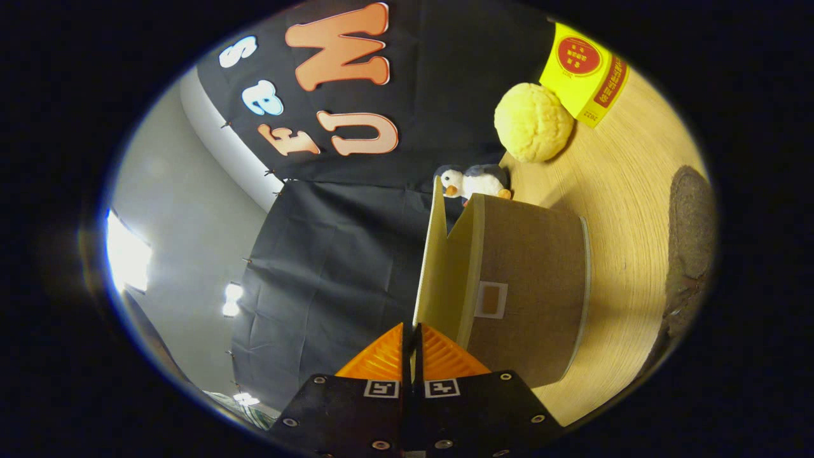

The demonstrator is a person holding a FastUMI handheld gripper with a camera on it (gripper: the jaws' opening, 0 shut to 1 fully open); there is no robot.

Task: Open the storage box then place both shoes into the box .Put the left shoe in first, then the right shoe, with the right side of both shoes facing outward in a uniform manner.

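We see our fingers (412,337) clenched on the thin cream lid flap (439,267) of the brown fabric storage box (528,286) at centre right of the frame on the wooden table (623,210), a light, floppy panel best pinched near its free edge.

One storage box (528,286) sits at the centre right of the frame, brown-sided, with one pale lid (439,273) standing open along its left edge. One small label window (491,299) shows on its side. One toy penguin (474,181) lies just above the box. One round yellow ball-like thing (534,122) sits at the upper right, with one yellow carton (585,71) beside it. One dark patch (690,242) at the far right is perhaps a mat. One claw (412,346) at the bottom centre has two fingers pressed together on the lid's edge.
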